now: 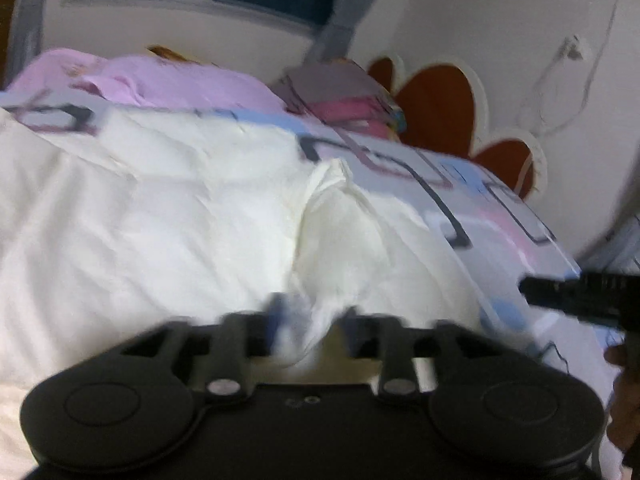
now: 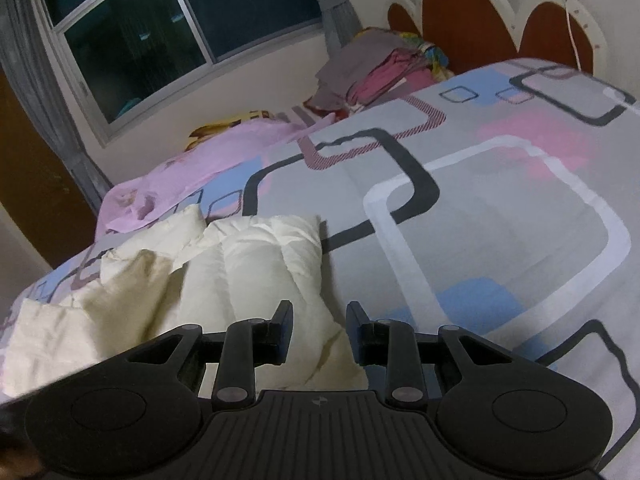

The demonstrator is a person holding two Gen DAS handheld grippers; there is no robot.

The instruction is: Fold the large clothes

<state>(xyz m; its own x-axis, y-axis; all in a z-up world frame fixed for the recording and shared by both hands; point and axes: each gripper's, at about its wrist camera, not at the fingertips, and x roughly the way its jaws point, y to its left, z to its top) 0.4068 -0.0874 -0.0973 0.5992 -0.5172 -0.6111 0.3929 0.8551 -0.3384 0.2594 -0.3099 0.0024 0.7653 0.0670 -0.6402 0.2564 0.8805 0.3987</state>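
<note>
A large cream-white garment [image 1: 180, 220] lies spread and creased over the patterned bed. In the left wrist view, which is blurred, my left gripper [image 1: 314, 316] hovers low over a raised fold of it. Its jaws stand apart with white cloth showing in the gap, and the pads do not press on it. In the right wrist view the same garment [image 2: 248, 264] lies folded into a narrower bundle at the left. My right gripper [image 2: 319, 326] is open right over the bundle's near right edge. A black part of the right gripper [image 1: 580, 296] shows at the left view's right edge.
The bedsheet [image 2: 500, 220] is grey with pink, blue and dark squares. A pink cloth [image 2: 192, 168] lies along the far side under the window [image 2: 160, 32]. A pile of folded clothes [image 2: 376, 68] sits by the brown-and-white headboard [image 2: 460, 16]. A hand [image 1: 624, 400] shows at the right.
</note>
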